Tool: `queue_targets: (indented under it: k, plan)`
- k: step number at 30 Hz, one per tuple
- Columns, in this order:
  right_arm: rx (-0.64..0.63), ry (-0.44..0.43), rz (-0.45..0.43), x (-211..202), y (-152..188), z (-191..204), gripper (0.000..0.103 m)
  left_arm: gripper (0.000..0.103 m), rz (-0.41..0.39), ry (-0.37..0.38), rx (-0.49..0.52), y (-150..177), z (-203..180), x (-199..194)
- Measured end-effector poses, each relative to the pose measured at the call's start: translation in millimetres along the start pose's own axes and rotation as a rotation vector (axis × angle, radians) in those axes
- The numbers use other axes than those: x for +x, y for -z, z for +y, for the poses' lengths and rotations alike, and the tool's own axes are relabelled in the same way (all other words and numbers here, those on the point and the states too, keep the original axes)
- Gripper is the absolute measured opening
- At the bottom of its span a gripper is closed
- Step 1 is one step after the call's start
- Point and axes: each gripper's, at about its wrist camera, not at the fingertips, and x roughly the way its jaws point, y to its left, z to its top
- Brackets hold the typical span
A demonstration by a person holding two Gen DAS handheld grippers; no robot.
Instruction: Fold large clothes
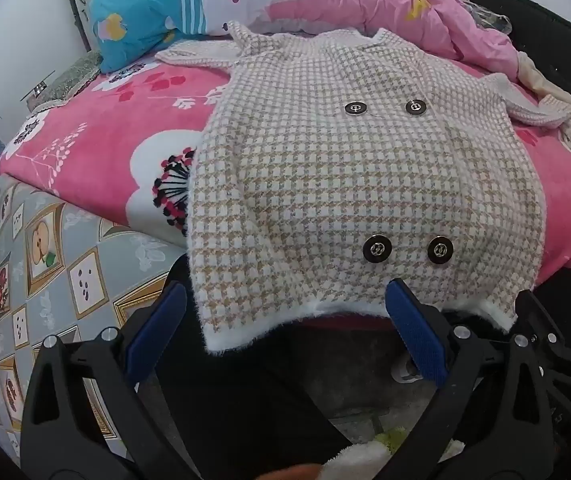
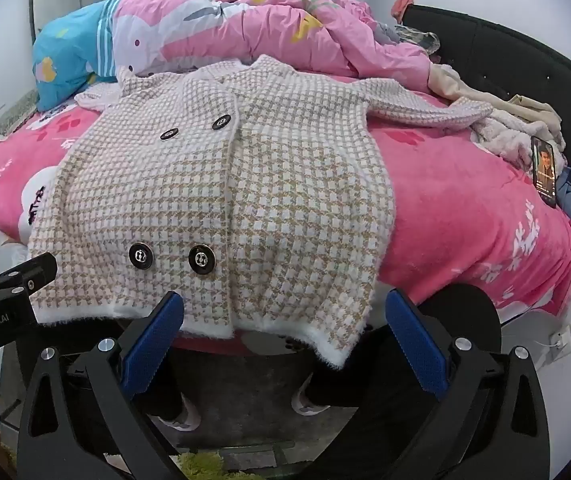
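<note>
The checked jacket (image 2: 221, 208) lies spread flat, front up and buttoned, across the pink bed cover (image 2: 465, 216), filling the middle of both views, its fuzzy white hem hanging over the bed edge at the lower centre. One sleeve (image 2: 425, 110) stretches out toward the upper right, the other toward the upper left. As I judge it, no fold has been made yet: sleeves, sides and length all remain to be done. My left claw (image 1: 285, 332) is spread wide and released, hovering at the hem with nothing between its pads. My right claw (image 2: 285, 332) is likewise wide and empty just below the hem's right corner. The whole folding job is ahead of me.
</note>
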Motion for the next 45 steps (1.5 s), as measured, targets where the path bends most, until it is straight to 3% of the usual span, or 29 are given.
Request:
queue_targets:
  k: [45]
  plan:
    - [0.006,0.022,-0.007,-3.9,-0.8,-1.5,0.098,0.096,0.0,0.036,-0.001,2.8,1.4,-3.8]
